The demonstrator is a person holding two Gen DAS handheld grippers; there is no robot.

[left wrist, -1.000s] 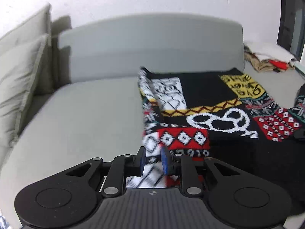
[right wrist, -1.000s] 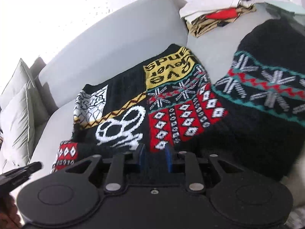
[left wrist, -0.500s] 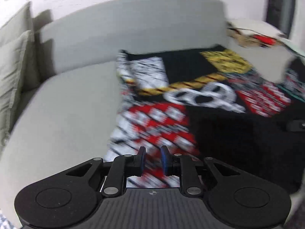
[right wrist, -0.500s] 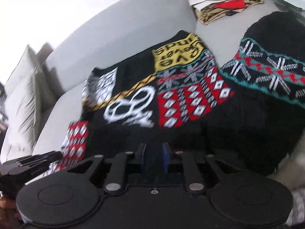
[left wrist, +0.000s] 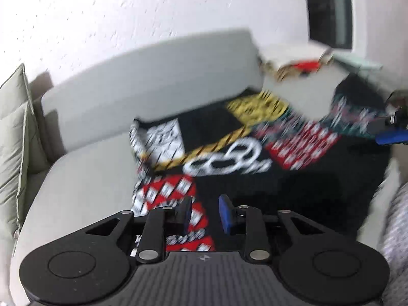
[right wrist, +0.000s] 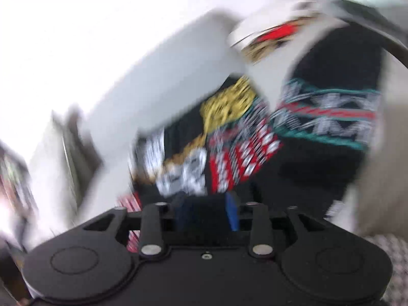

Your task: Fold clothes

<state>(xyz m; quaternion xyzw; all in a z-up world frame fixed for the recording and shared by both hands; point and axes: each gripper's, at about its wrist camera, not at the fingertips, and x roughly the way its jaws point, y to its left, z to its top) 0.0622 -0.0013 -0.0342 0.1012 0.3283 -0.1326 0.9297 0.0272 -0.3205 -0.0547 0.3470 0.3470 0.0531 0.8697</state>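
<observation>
Grey sofa (left wrist: 84, 178) carries it all: the patchwork sweater (left wrist: 216, 137) is spread flat across the seat toward the backrest edge, laid out wide, likely so a fold can run straight. A small folded pile (left wrist: 298, 67) sits at the far corner by the backrest. Left claw (left wrist: 204, 214) hangs over the sweater's near edge, parted, nothing pinched. Right claw (right wrist: 206, 213), badly blurred, also shows a gap over black knit, gripping nothing visible.

Knitted sweater (left wrist: 229, 137), matt cloth sofa (left wrist: 84, 186)
</observation>
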